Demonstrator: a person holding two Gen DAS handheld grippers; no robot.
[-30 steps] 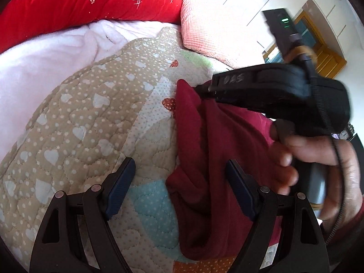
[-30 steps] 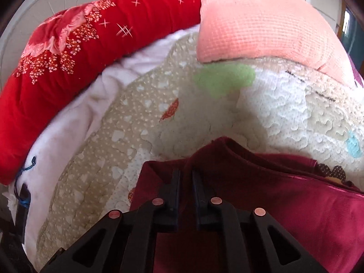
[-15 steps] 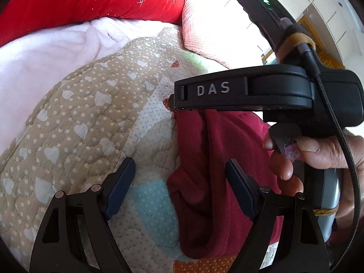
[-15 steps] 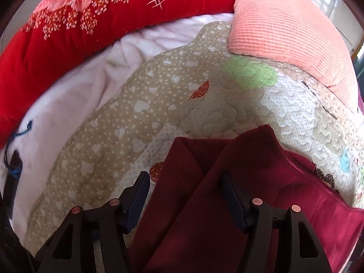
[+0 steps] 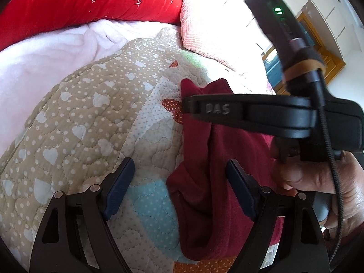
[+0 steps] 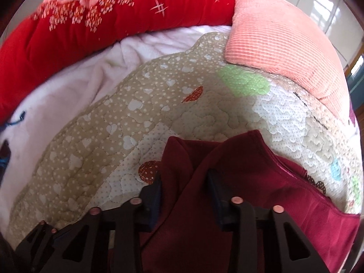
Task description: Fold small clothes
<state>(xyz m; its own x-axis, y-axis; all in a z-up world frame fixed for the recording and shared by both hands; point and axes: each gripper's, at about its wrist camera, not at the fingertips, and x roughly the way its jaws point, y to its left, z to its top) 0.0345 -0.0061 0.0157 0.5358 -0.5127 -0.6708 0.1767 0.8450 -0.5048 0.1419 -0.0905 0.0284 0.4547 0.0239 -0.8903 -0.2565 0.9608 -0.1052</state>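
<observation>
A dark red garment (image 5: 204, 193) lies rumpled on a heart-patterned quilt (image 5: 91, 125). My left gripper (image 5: 178, 162) hangs open just above it; its right finger is over the cloth's left edge and its left finger over bare quilt. My right gripper (image 6: 184, 177) points steeply down at the garment's (image 6: 261, 182) upper end. Its jaws are closing, with a raised fold of the red cloth between them, and the pads do not visibly press on it. In the left wrist view a hand (image 5: 318, 182) holds the right gripper (image 5: 188, 108) across the garment.
A red embroidered cushion (image 6: 113, 22) and a pink ribbed pillow (image 6: 284, 45) border the quilt (image 6: 136, 125) at the far side. A white fleece blanket (image 5: 45, 63) lies to the left. Wooden furniture (image 5: 327, 63) shows beyond the bed at the right.
My right gripper let go of the garment's top edge, opened wide, shifted along the cloth and has narrowed again around a fold. The left gripper has stayed put, open.
</observation>
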